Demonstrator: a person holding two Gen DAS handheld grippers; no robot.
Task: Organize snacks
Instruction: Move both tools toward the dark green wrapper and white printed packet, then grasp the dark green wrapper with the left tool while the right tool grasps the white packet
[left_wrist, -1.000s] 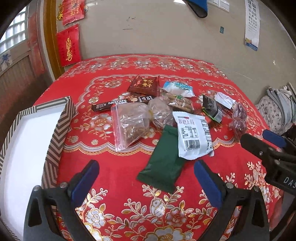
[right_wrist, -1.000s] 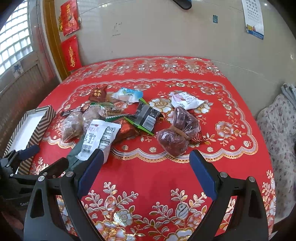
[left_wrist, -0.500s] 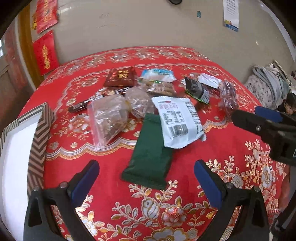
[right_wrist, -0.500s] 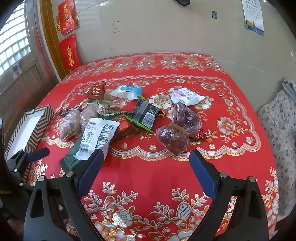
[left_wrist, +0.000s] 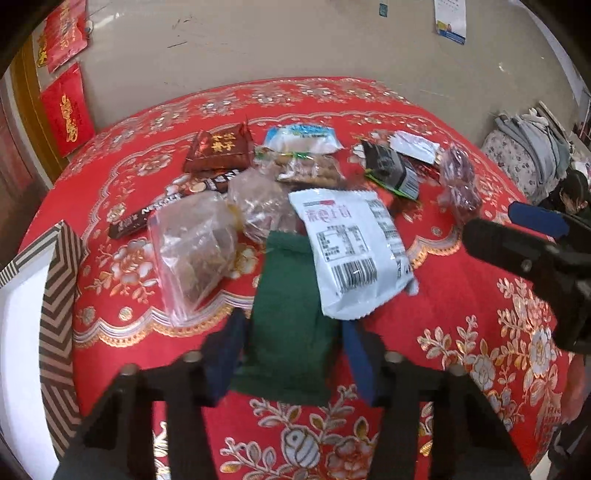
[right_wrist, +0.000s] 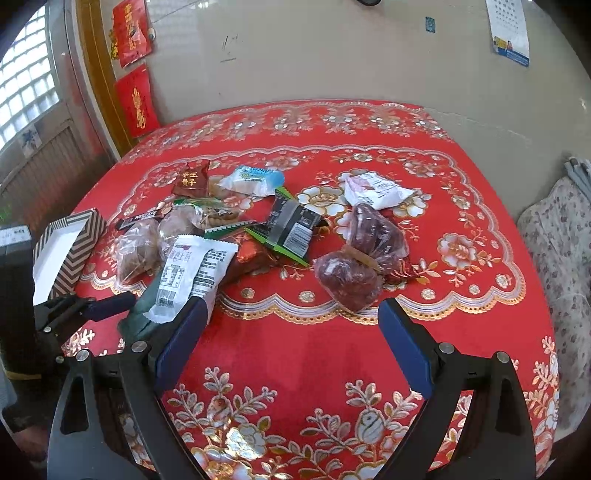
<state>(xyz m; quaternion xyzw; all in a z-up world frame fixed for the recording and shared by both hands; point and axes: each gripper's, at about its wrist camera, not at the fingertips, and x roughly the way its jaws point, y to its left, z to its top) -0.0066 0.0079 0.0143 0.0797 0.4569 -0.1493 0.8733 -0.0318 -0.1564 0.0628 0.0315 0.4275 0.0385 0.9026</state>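
A pile of snack packets lies on the red flowered tablecloth (left_wrist: 461, 332). Nearest me is a dark green packet (left_wrist: 291, 314), flat on the cloth, its far end under a white barcoded packet (left_wrist: 351, 251). My left gripper (left_wrist: 290, 354) straddles the green packet's near end; its jaws are closing, blue pads at the packet's two long edges, which show no squeeze. My right gripper (right_wrist: 291, 308) hovers open over bare cloth, with nothing between its fingers. Two tied bags of dark red fruit (right_wrist: 354, 258) sit just beyond it.
A white box with a striped rim (left_wrist: 55, 295) stands at the table's left edge. Clear bags (left_wrist: 195, 251), a Nescafe stick (left_wrist: 166, 210), a red packet (left_wrist: 218, 147), a blue-white packet (left_wrist: 303, 138) and a black packet (left_wrist: 391, 170) fill the middle. Padded bedding (right_wrist: 561, 236) lies right.
My left gripper has come down and forward over the green packet and rolled a little, and its jaws have narrowed from wide open to the packet's edges. The right gripper has stayed put.
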